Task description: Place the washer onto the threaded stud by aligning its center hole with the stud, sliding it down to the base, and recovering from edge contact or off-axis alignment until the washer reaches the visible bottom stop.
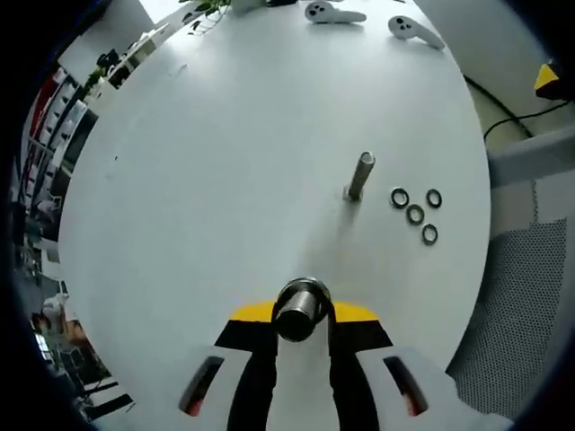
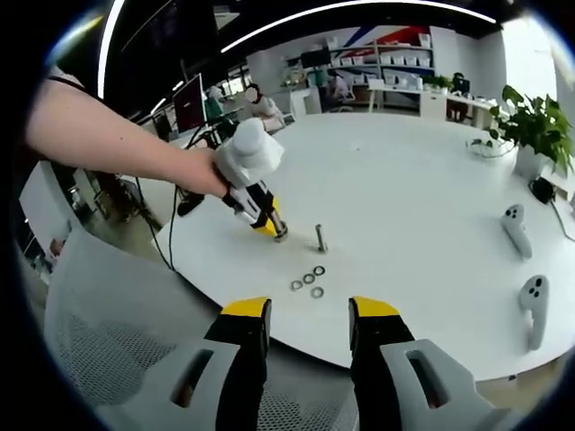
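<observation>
My left gripper [image 1: 303, 334] hangs over the white bench [image 1: 225, 180], jaws clenched on a short metal cylinder [image 1: 302, 310] whose round end faces the camera; I can't quite tell from this angle what part it is. Straight ahead of my left jaws, a little to their right, the threaded stud [image 1: 360, 175] stands upright on the bench, bare along the length I can see. Just right of the stud lie four dark washers [image 1: 415, 215] in a loose cluster, flat on the bench, close together but apart from the stud. Nothing sits between my left jaws and the stud. Far beyond, at the bench's far edge, two white controllers [image 1: 334, 13] lie side by side.

From the right gripper view, my right gripper [image 2: 307, 314] is released, jaws parted with nothing between them, hanging off the near edge of the bench above a grey mesh chair [image 2: 108, 332]. Ahead of these jaws I see the washers, then the stud behind them, and my left gripper slanting down beside the stud from the left, my hand [image 2: 202, 175] on it. A potted plant [image 2: 535, 121] stands far off to the right.
</observation>
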